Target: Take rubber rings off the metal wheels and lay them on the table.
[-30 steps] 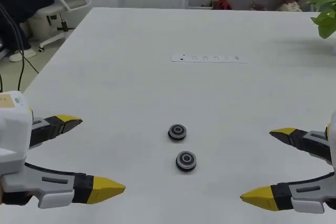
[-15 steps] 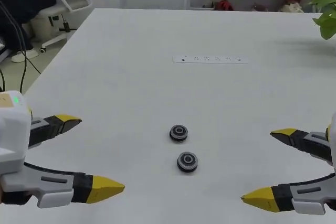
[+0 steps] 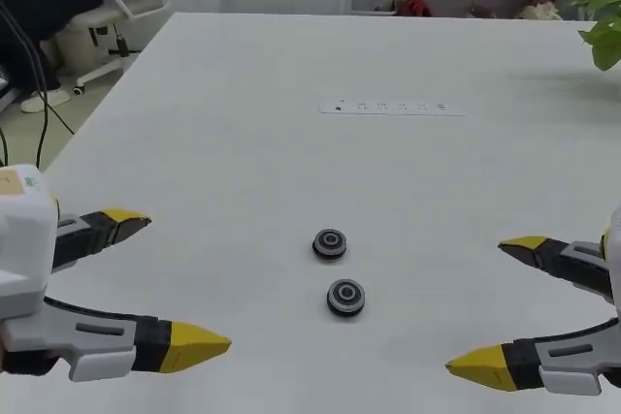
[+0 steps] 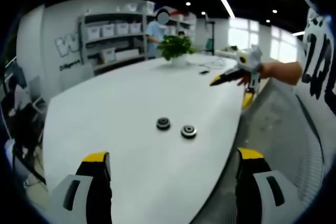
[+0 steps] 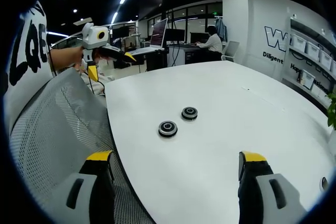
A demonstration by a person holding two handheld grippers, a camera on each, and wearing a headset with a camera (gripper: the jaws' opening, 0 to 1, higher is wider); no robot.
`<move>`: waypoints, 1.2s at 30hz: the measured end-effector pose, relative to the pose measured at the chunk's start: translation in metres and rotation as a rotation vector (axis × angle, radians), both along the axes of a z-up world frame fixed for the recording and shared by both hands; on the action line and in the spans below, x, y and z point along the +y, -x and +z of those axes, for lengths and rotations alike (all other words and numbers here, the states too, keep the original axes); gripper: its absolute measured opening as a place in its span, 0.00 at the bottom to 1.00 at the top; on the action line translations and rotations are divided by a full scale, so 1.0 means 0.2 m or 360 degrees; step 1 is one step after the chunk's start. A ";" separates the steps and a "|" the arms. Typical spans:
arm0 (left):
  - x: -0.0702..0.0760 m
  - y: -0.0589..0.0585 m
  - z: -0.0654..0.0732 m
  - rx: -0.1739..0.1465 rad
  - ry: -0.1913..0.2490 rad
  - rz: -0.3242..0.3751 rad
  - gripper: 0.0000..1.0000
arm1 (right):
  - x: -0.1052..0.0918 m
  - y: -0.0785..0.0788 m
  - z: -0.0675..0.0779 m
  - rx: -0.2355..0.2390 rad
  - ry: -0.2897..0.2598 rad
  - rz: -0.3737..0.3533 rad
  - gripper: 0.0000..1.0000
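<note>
The table (image 3: 243,123) has a pale top, smooth and matt, with only a faint sheen under the lamps in the gripper views. The far wheel (image 3: 329,244) and the near wheel (image 3: 345,298) each have a bright metal middle that shines a little. Around it sits a dark ring (image 3: 331,300) that looks like matt rubber. The left gripper (image 3: 186,283) and the right gripper (image 3: 475,305) seem to be of hard plastic: yellow tips, black and grey jaws, white body, all smooth and nearly matt. The chair back (image 5: 58,124) is grey mesh cloth, open and rough. The socket strip (image 3: 390,108) looks like smooth white plastic.
</note>
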State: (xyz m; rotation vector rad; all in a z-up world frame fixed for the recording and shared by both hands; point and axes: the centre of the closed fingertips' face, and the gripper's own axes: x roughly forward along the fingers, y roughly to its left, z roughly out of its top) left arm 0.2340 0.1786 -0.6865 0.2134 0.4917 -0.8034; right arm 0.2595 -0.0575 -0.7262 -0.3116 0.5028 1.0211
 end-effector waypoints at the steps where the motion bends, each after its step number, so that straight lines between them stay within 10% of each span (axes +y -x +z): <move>1: 0.00 0.00 0.00 0.0001 -0.0002 -0.0002 1.00 | 0.00 0.00 0.00 0.0000 0.0001 0.0000 0.95; 36: -0.01 -0.05 0.05 0.0006 -0.0032 -0.0053 1.00 | 0.03 -0.05 0.08 -0.0039 0.0038 0.0056 0.94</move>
